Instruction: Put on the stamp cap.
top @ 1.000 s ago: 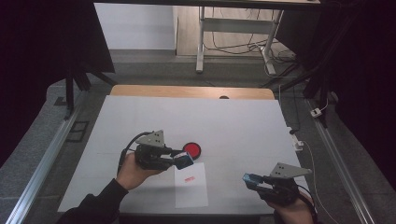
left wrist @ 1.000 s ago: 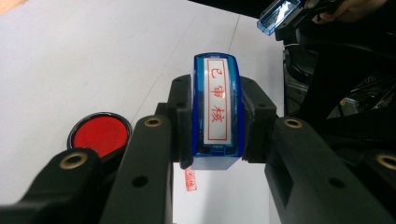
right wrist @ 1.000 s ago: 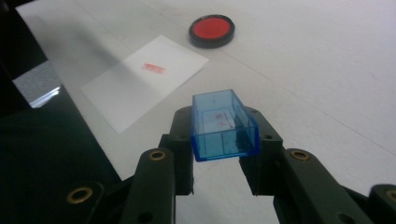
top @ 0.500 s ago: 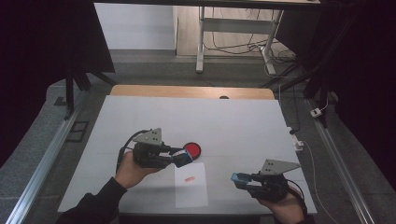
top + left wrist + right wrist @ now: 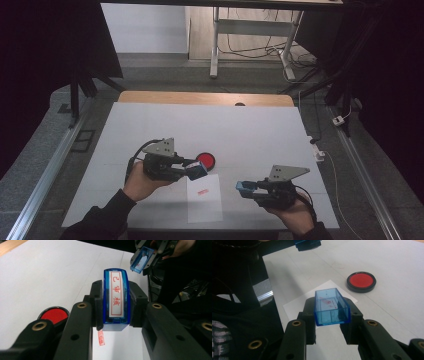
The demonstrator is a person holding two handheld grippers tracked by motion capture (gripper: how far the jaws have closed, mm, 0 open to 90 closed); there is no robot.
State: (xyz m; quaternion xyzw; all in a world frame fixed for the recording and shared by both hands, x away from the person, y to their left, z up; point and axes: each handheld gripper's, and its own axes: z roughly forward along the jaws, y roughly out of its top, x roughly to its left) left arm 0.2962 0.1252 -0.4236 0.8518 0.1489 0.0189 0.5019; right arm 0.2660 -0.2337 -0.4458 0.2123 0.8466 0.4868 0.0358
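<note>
My left gripper (image 5: 197,171) (image 5: 115,306) is shut on a blue stamp (image 5: 116,298) whose white label carries red characters. It hovers over the top edge of a white sheet of paper (image 5: 204,197) that bears a small red stamped mark (image 5: 201,192) (image 5: 100,337). A round red ink pad (image 5: 205,160) (image 5: 54,315) (image 5: 361,281) lies just past the stamp. My right gripper (image 5: 244,187) (image 5: 332,311) is shut on the stamp's clear blue cap (image 5: 331,306), held open side up to the right of the paper (image 5: 317,302).
The white table (image 5: 250,135) has a wooden strip (image 5: 205,98) along its far edge. Metal rails (image 5: 45,175) run down both sides, and a cable with a white plug (image 5: 320,152) lies at the right edge. Desk legs and wires stand beyond the table.
My right gripper has moved left with the cap, toward the paper and the left gripper. The left gripper with the stamp has stayed in place.
</note>
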